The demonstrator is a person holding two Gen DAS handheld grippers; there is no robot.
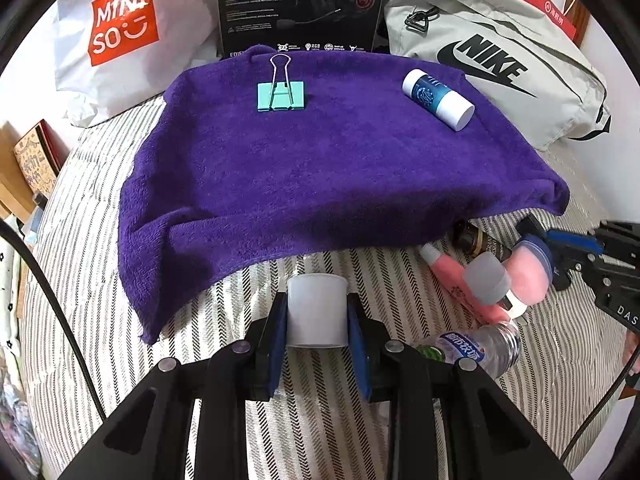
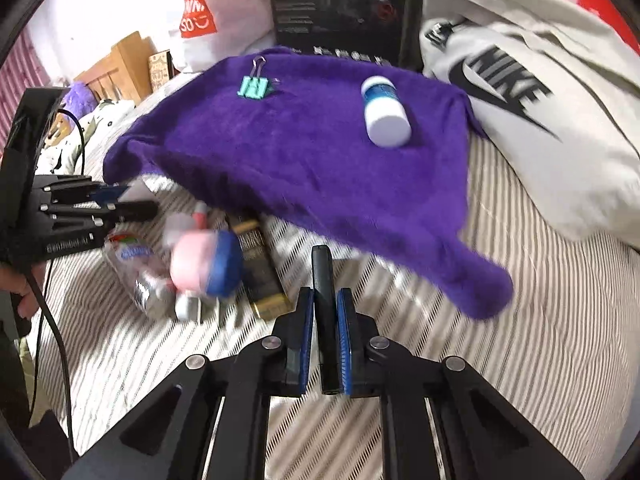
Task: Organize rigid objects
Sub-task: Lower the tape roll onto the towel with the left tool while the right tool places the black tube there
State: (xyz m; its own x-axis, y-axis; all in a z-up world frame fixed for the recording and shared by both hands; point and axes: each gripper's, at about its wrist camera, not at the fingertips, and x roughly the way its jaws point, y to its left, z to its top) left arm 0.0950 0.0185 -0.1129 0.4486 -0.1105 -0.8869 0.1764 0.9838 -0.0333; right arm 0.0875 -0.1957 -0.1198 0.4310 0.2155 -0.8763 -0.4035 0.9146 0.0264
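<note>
Clamped between the blue pads of the left gripper (image 1: 317, 312) sits a small white cup (image 1: 316, 310), upright, its sides pressed by both fingers, hanging just over the striped bedcover (image 1: 100, 300). The right gripper (image 2: 325, 320) is squeezed onto a slim black stick-like object (image 2: 322, 304) that pokes forward past its fingertips — what it is exactly, I cannot tell.

Beyond both tools a purple towel (image 1: 320, 168) lies spread across the bed. On it, at about 11 o'clock from the left gripper, rests a mint-green binder clip (image 1: 281, 96) with its wire handles pointing toward the far side. At about 1 o'clock lies a blue-and-white bottle (image 1: 438, 98) on its side, well apart from the clip.

Off the towel's near edge, at 2 to 3 o'clock of the left gripper, a loose pile sits on the bedcover: a pink tube (image 1: 460, 284), a pink jar with a blue rim (image 1: 528, 272), a grey-capped item (image 1: 486, 278), a clear plastic water bottle (image 1: 476, 346) lying down, and a dark gold-lettered bottle (image 1: 480, 240) partly tucked under the towel's hem. They touch or overlap one another.

Behind the towel stand a white shopping bag (image 1: 120, 32), a black headset box (image 1: 302, 4) and a grey Nike bag (image 1: 500, 64) — all at the far side, from 10 to 2 o'clock.
</note>
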